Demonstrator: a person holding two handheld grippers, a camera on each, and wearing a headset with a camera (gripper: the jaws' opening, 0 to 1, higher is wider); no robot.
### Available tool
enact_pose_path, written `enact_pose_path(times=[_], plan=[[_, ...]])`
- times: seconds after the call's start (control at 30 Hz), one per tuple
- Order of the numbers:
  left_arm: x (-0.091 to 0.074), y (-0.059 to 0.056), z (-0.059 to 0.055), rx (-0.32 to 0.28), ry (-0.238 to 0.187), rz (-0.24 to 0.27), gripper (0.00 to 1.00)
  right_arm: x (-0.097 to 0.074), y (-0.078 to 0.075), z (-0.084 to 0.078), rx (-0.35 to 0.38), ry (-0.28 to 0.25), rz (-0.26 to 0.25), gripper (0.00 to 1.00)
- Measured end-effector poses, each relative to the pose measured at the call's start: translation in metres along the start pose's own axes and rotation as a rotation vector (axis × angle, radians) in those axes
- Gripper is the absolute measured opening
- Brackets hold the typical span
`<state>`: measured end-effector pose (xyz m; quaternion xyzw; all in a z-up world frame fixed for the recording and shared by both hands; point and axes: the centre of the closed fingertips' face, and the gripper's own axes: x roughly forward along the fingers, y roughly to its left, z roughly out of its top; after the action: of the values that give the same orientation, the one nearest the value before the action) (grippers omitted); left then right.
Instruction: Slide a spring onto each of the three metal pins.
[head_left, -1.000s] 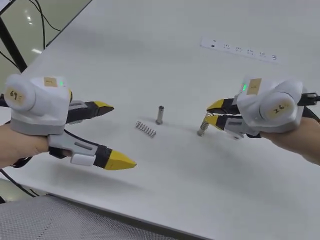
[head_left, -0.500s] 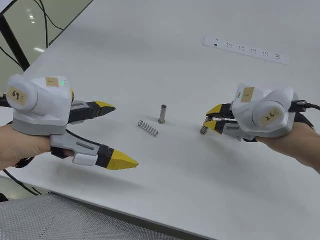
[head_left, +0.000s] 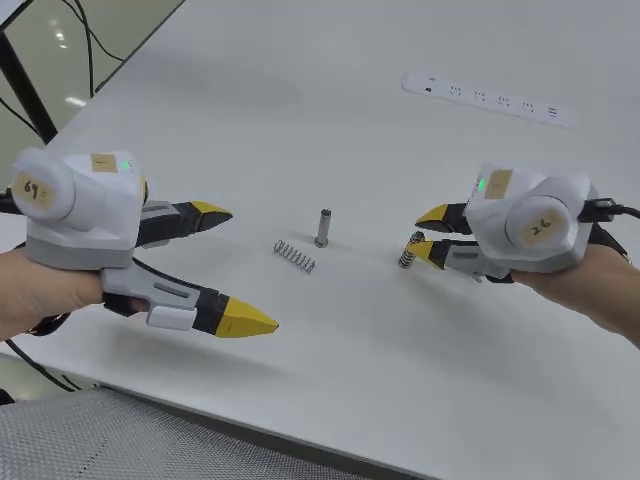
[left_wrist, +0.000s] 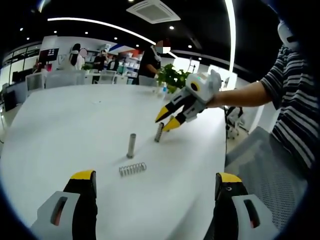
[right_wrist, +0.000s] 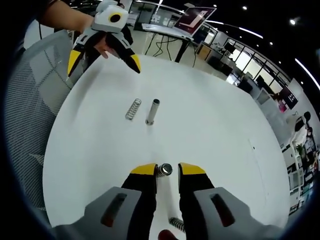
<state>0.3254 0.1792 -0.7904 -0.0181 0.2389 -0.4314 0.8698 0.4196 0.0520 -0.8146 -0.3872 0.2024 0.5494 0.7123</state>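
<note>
A bare metal pin (head_left: 323, 227) stands upright mid-table, with a loose spring (head_left: 294, 256) lying just left of it. Further right, a spring sits around a second pin (head_left: 408, 250). My right gripper (head_left: 428, 232) is level with that pin's top. In the right gripper view its jaws are narrowly parted around the sprung pin (right_wrist: 163, 170), with a small gap on one side. Another spring (right_wrist: 176, 224) shows low under this gripper. My left gripper (head_left: 228, 268) hangs wide open and empty, left of the loose spring (left_wrist: 132, 169) and bare pin (left_wrist: 131, 145).
A white power strip (head_left: 487, 97) lies at the back right of the white table (head_left: 300, 120). The table's near edge runs along the bottom, with a grey mesh chair (head_left: 90, 440) below it. Cables hang at the far left. People stand in the background.
The right gripper has dropped a little and eased back. The spring that leaned at its tips now stands lower on the pin. The left gripper has held still.
</note>
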Motion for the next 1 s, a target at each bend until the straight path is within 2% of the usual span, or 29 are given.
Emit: enact_pose_path(times=[0.07, 0.2, 0.23, 0.3, 0.47, 0.53, 0.7, 0.77, 1.0], plan=[[0.0, 0.0, 0.0, 0.0, -0.001, 0.0, 0.96, -0.003, 0.0, 0.003, 0.022, -0.014, -0.006, 0.15], [0.0, 0.001, 0.001, -0.002, -0.003, 0.002, 0.95, -0.012, 0.001, 0.01, 0.141, -0.074, -0.014, 0.14], [0.0, 0.001, 0.001, -0.004, -0.004, 0.003, 0.95, -0.014, 0.001, 0.01, 0.172, -0.087, -0.012, 0.13], [0.0, 0.001, 0.002, -0.004, -0.006, 0.003, 0.95, -0.017, 0.001, 0.008, 0.188, -0.098, -0.019, 0.14], [0.001, 0.0, 0.004, -0.011, -0.012, 0.002, 0.95, -0.03, 0.005, 0.013, 0.323, -0.166, -0.021, 0.14], [0.001, 0.0, 0.004, -0.013, -0.015, 0.001, 0.95, -0.035, 0.005, 0.013, 0.356, -0.183, -0.029, 0.14], [0.001, -0.001, 0.005, -0.014, -0.014, -0.002, 0.95, -0.039, 0.009, 0.007, 0.402, -0.195, -0.028, 0.14], [0.001, -0.002, 0.005, -0.014, -0.015, -0.003, 0.95, -0.04, 0.014, 0.006, 0.445, -0.211, -0.018, 0.14], [0.0, -0.003, 0.005, -0.013, -0.012, -0.002, 0.95, -0.041, 0.029, -0.009, 0.519, -0.206, 0.0, 0.14]])
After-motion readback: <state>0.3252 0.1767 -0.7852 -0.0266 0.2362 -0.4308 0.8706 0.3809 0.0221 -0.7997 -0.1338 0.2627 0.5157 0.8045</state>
